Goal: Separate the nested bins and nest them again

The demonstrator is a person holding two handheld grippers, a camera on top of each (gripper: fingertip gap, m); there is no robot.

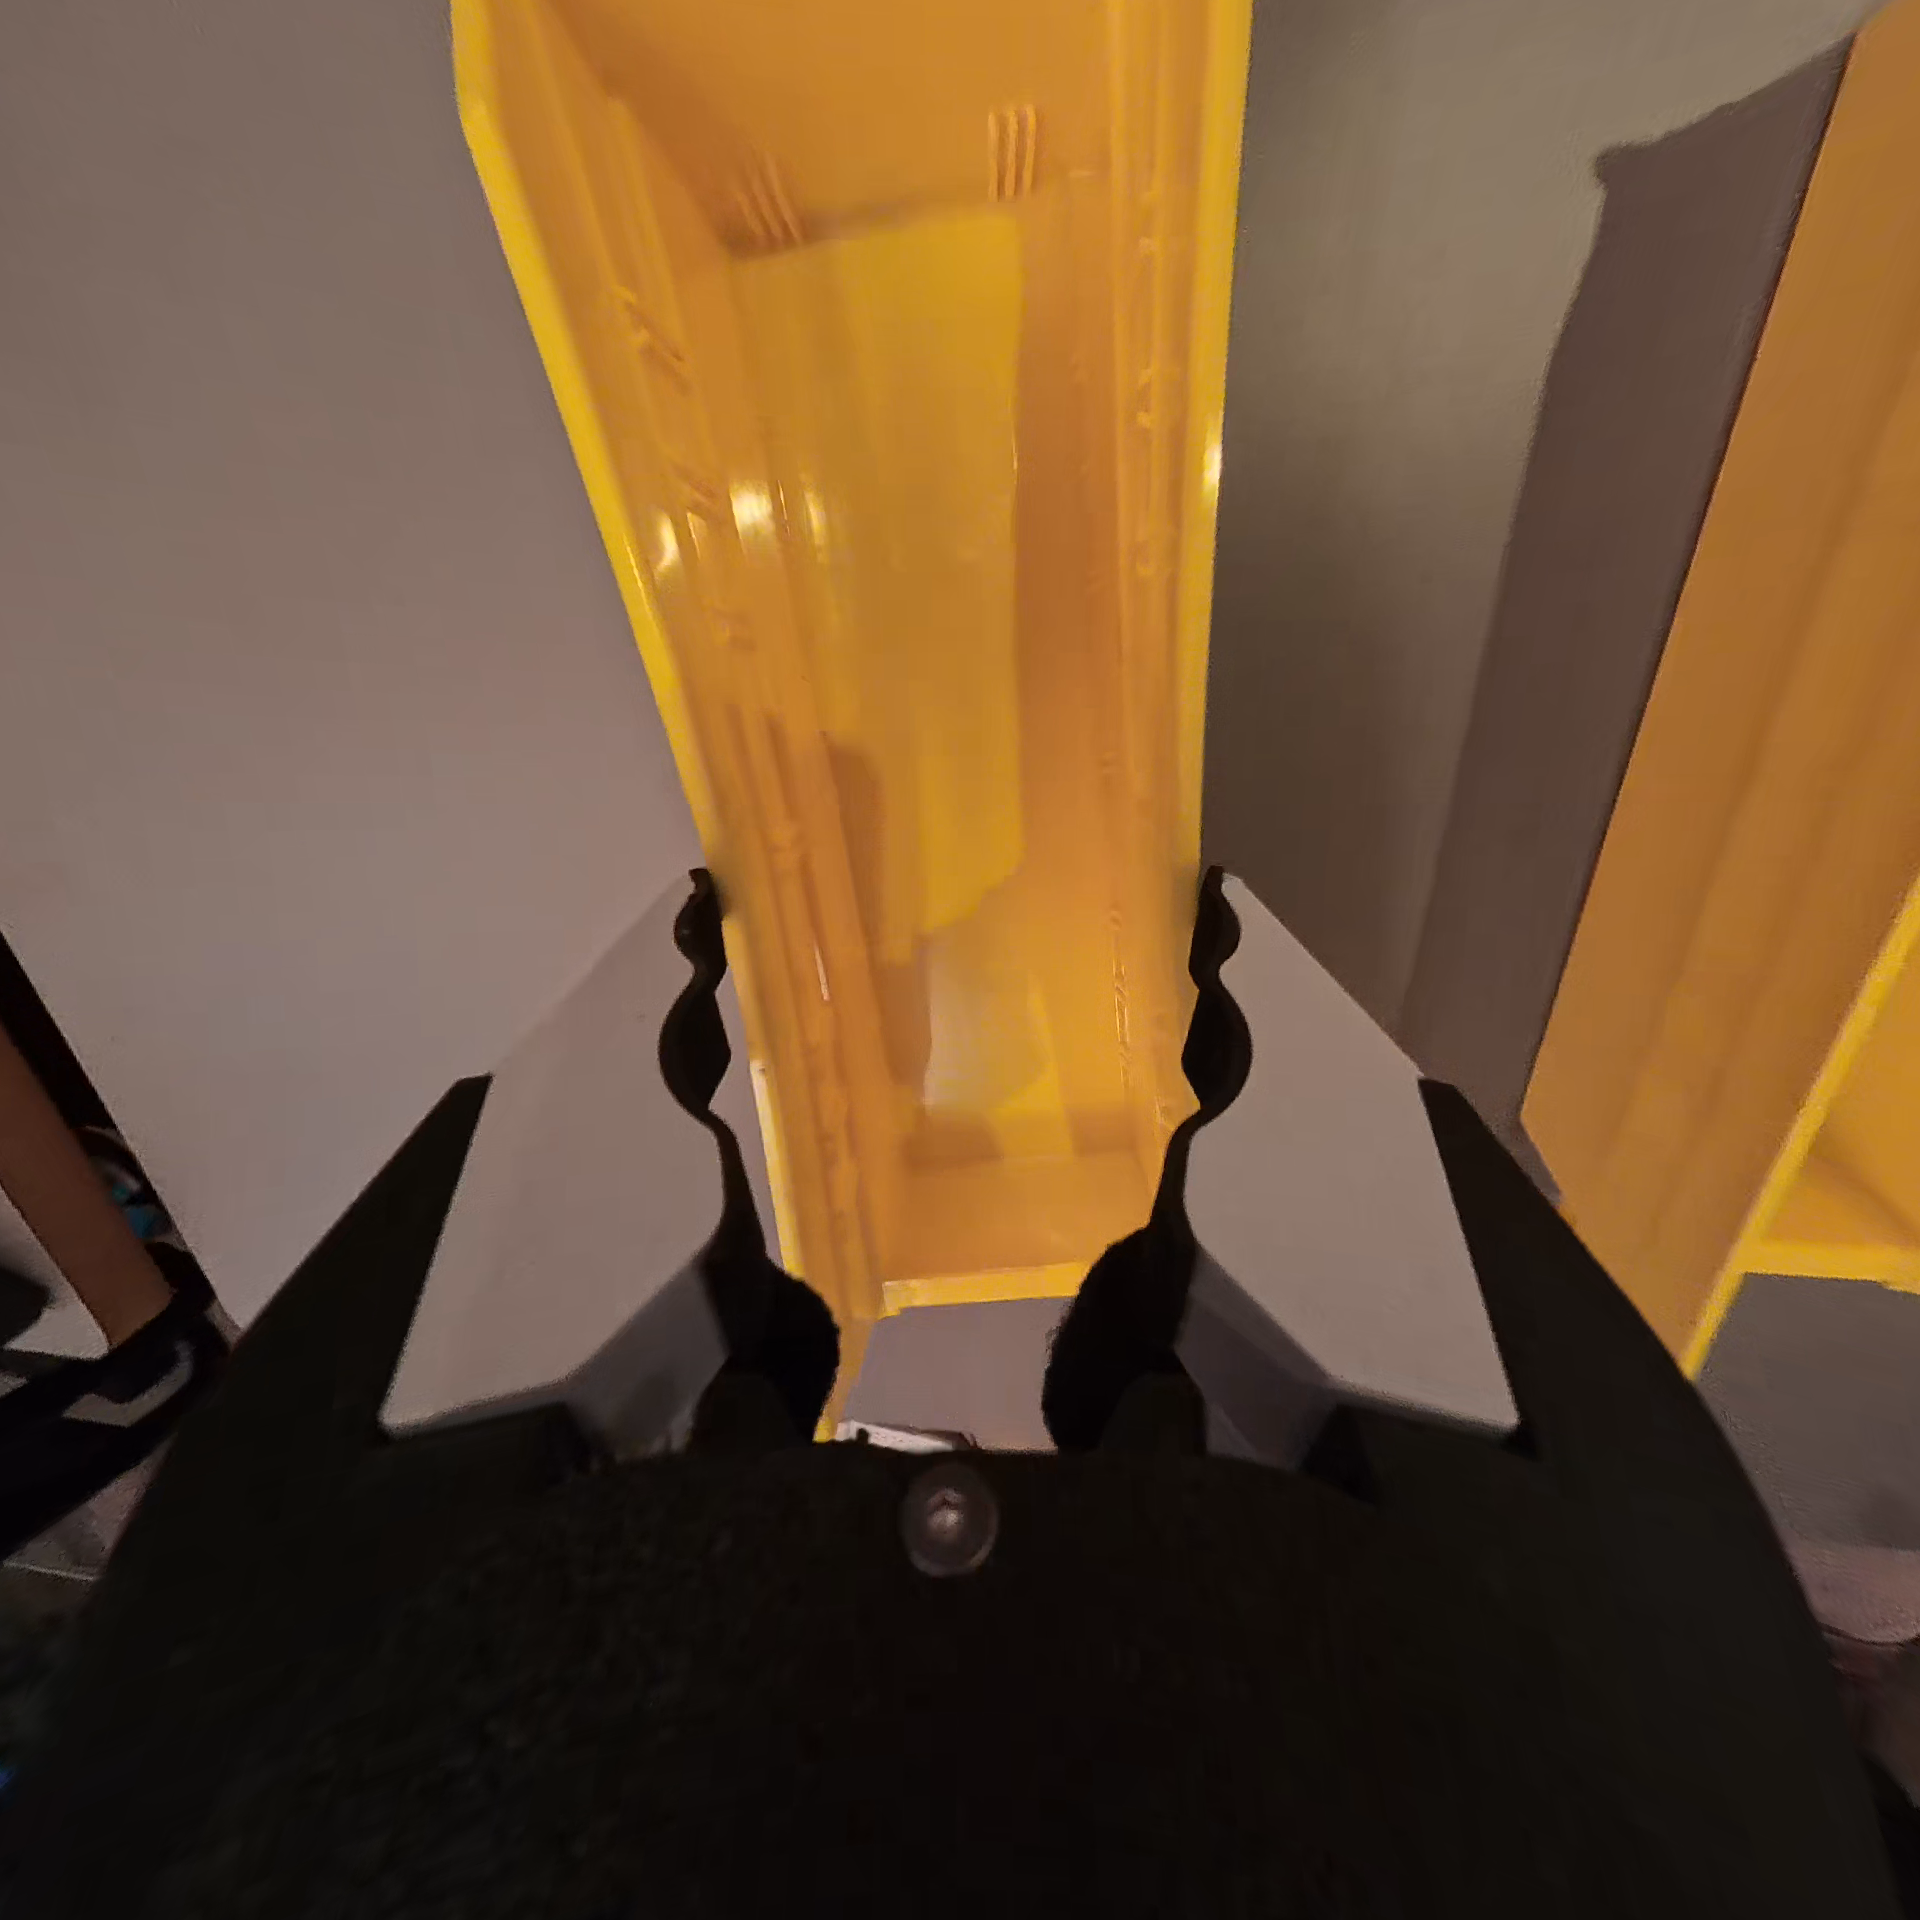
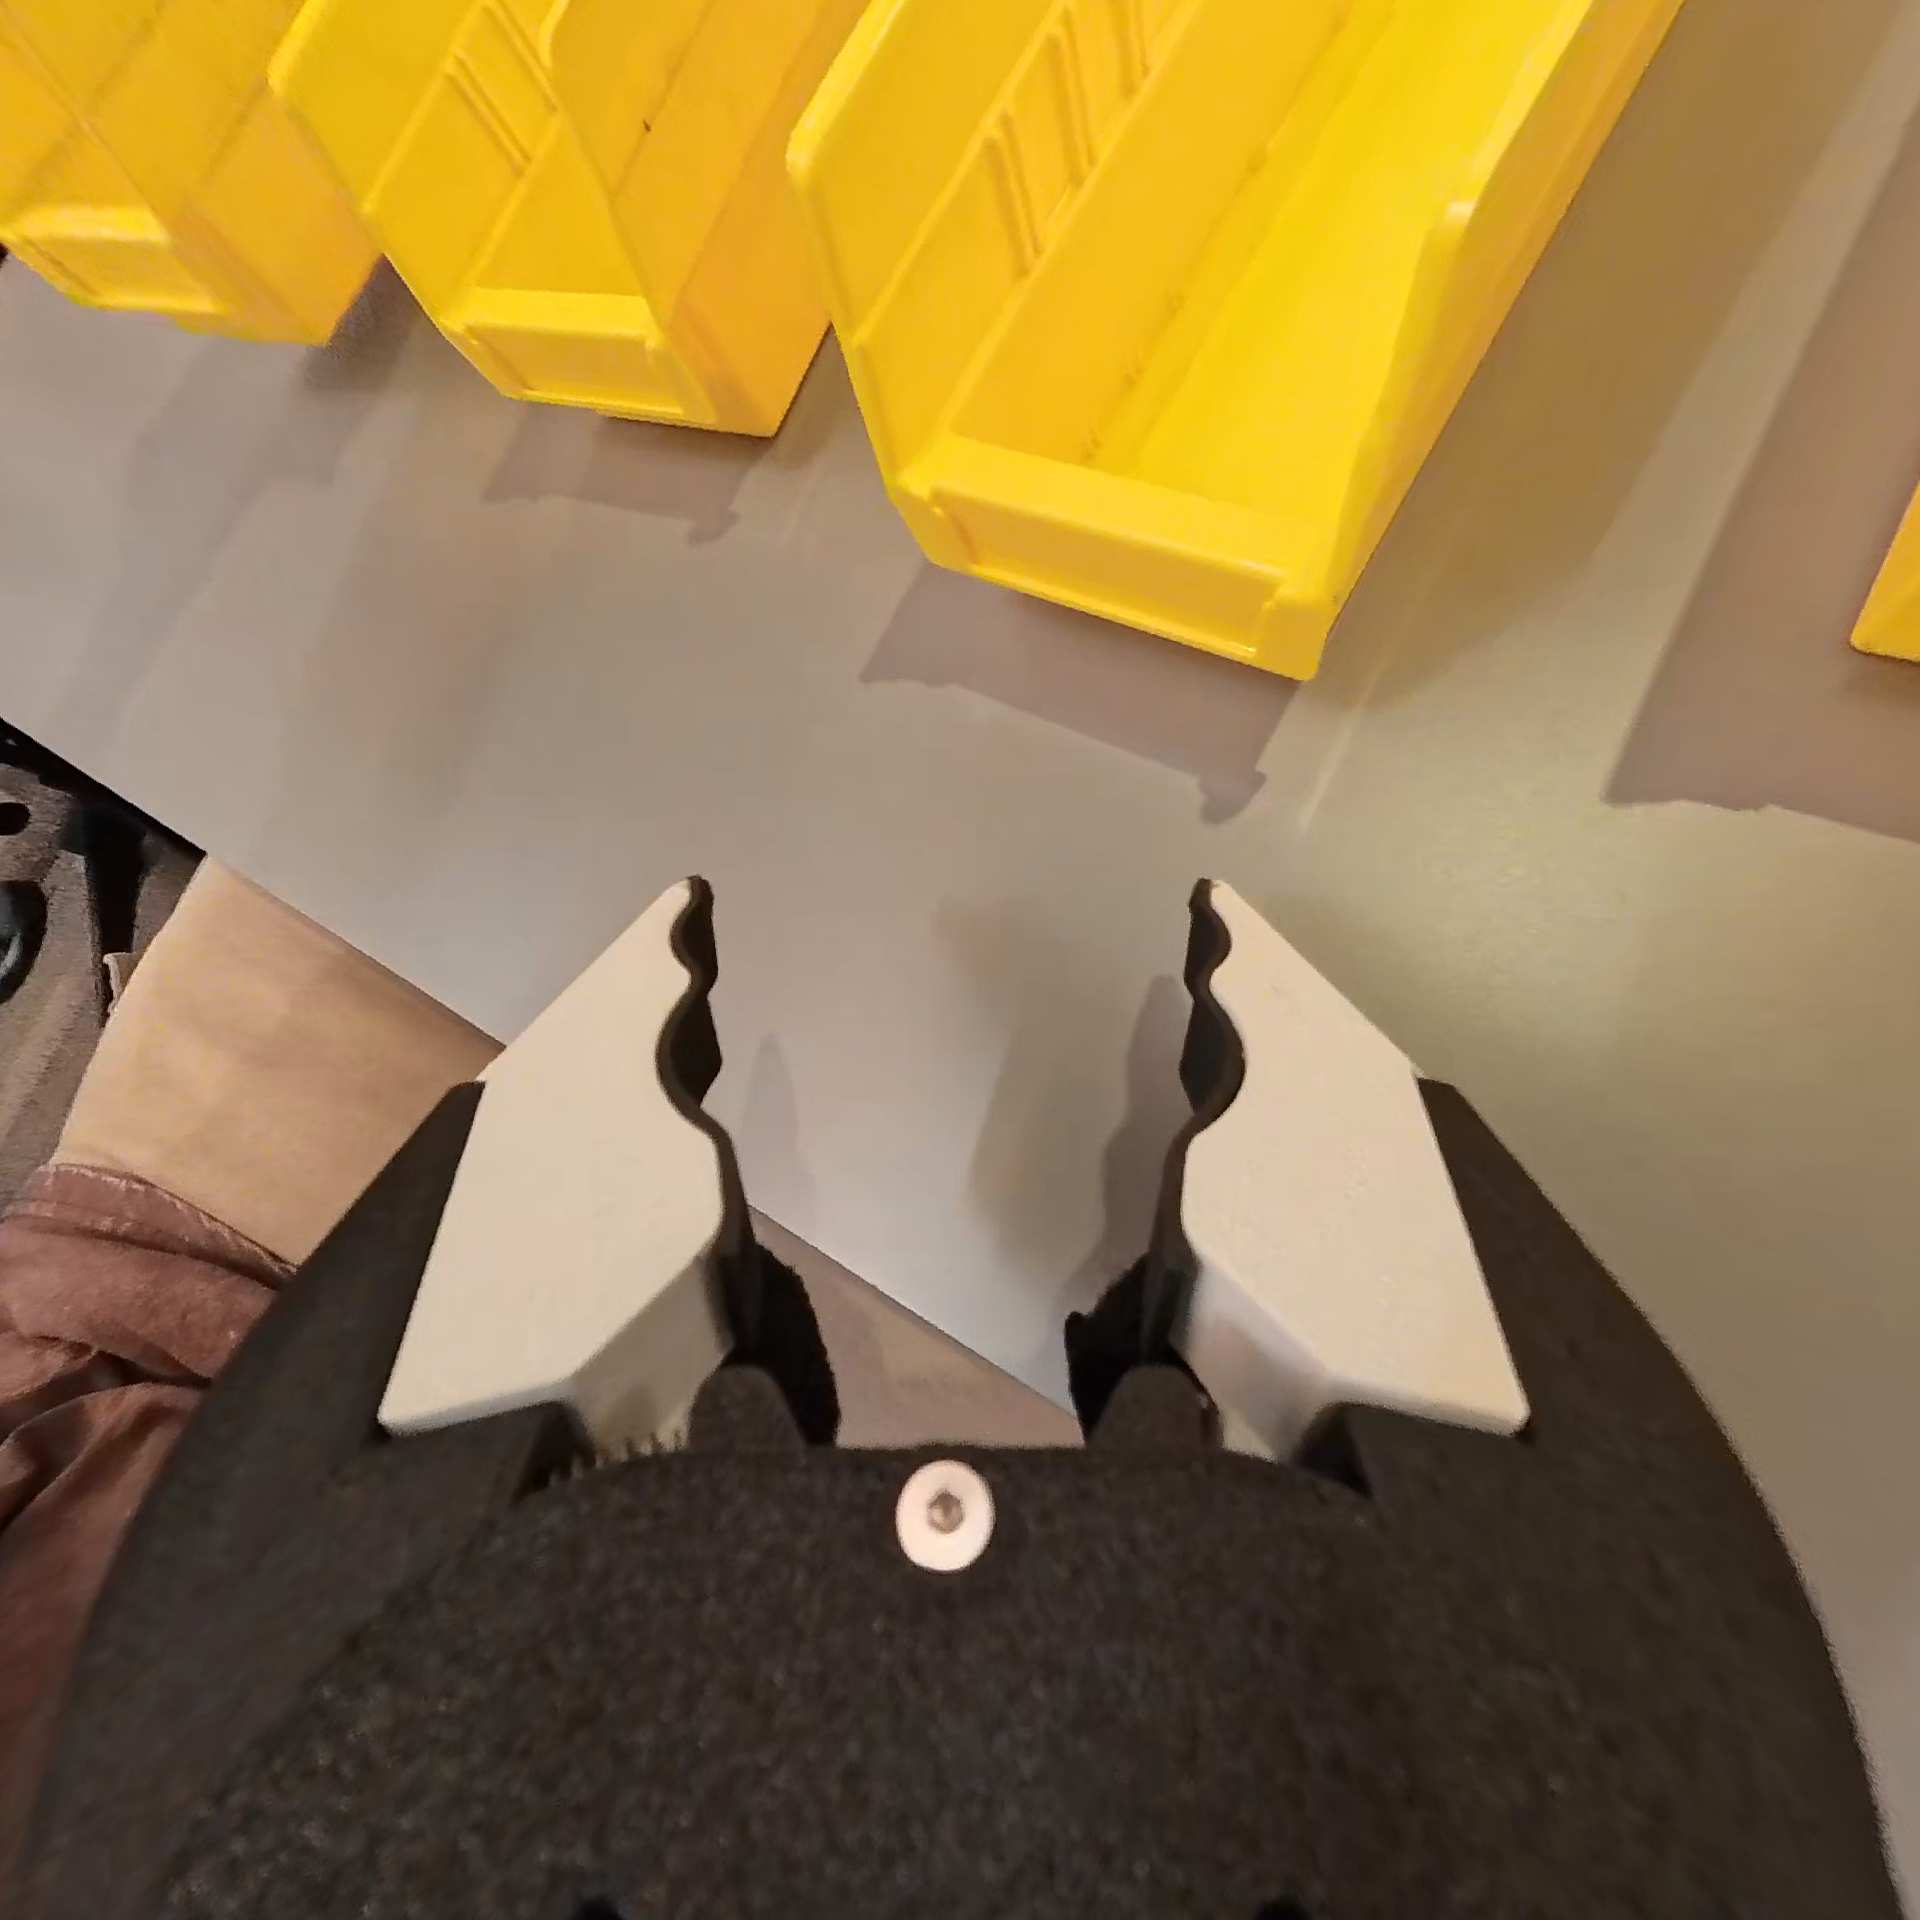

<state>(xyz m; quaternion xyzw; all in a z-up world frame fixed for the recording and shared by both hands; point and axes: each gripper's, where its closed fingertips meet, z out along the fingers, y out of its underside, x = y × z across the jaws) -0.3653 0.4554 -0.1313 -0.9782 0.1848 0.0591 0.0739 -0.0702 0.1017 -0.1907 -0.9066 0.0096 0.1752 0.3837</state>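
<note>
Three long yellow plastic bins are seen side by side on the grey worktop [image 2: 520, 675] in the right wrist view, each with its low front lip towards the camera. Of these, the right-hand bin [image 2: 1195, 343] is shown most fully, and its interior is bare. The middle bin [image 2: 613, 249] and the left-hand bin [image 2: 177, 197] are cut off by the frame, and nothing is seen in the visible parts of their interiors. A yellow corner [image 2: 1891, 613] of a further bin is caught at the right edge.

In the left wrist view, a long yellow bin [image 1: 935, 623] is seen lengthwise, its near end lying between the fingers. A paler, blurred yellow sheet [image 1: 914, 540] appears along its floor; what it is cannot be told. A second yellow bin [image 1: 1745, 831] is placed apart from it on the right.

No writing can be read on any bin.

The left claw [image 1: 951, 894] is spread wide around the near end of the bin, with both black fingertips at its outer walls; a firm grip cannot be confirmed. The right claw [image 2: 951, 894] is held wide over bare worktop near its edge, with nothing between its fingers. A brown sleeve [image 2: 114, 1309] is seen at lower left.
</note>
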